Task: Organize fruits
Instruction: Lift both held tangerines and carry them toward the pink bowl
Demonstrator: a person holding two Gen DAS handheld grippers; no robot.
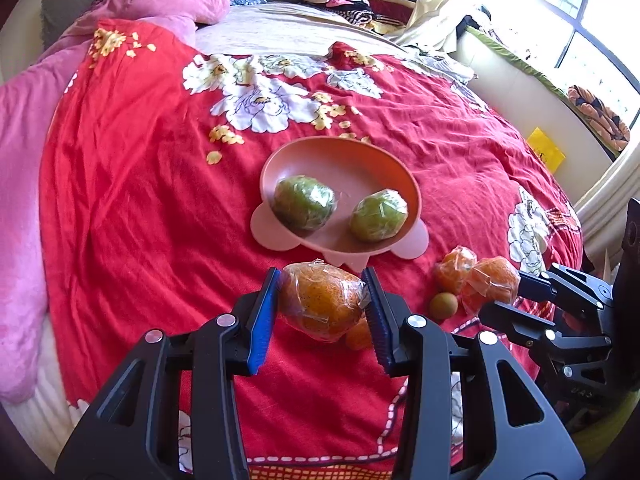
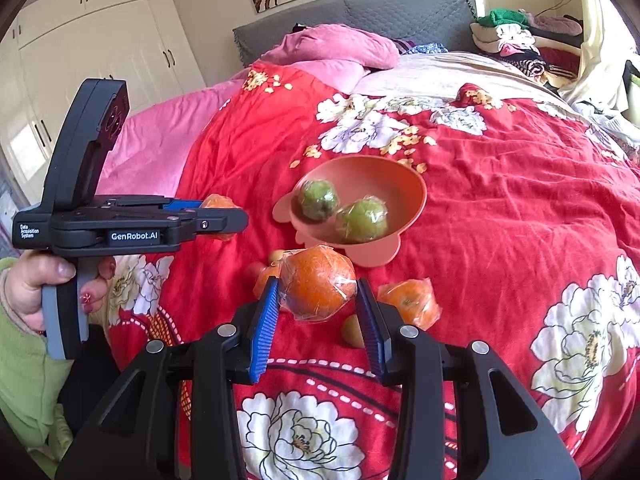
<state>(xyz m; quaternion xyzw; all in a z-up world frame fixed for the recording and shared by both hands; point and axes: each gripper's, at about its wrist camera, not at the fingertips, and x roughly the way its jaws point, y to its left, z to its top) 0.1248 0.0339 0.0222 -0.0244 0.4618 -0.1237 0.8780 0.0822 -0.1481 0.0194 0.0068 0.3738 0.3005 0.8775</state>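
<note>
Presently, item one: left gripper (image 1: 323, 300), blue pads clamped on a plastic-wrapped orange (image 1: 320, 304), jaws set as wide as the fruit, held just in front of the pink bowl (image 1: 280, 160) on the red flowered bedspread (image 1: 140, 200). Item two: right gripper (image 2: 318, 300), pads closed against both sides of a second wrapped orange (image 2: 318, 282), likewise in front of the bowl. Item three: two wrapped green fruits (image 1: 304, 202) (image 1: 379, 216) lying side by side inside the bowl, apart from each other in the left view, touching or overlapping in the right view. Item four: loose fruit on the bedspread near the bowl's front edge: another wrapped orange (image 2: 408, 302) and a small brownish-green fruit (image 1: 443, 306), the latter half hidden behind a pad in the right view. Partly hidden: further small fruits behind the right gripper's orange, kind unclear. Right view alone shows the person's hand (image 2: 52, 284) on the left gripper's handle, a green sleeve, white wardrobes (image 2: 100, 40); left view alone shows the window (image 1: 580, 12).
</note>
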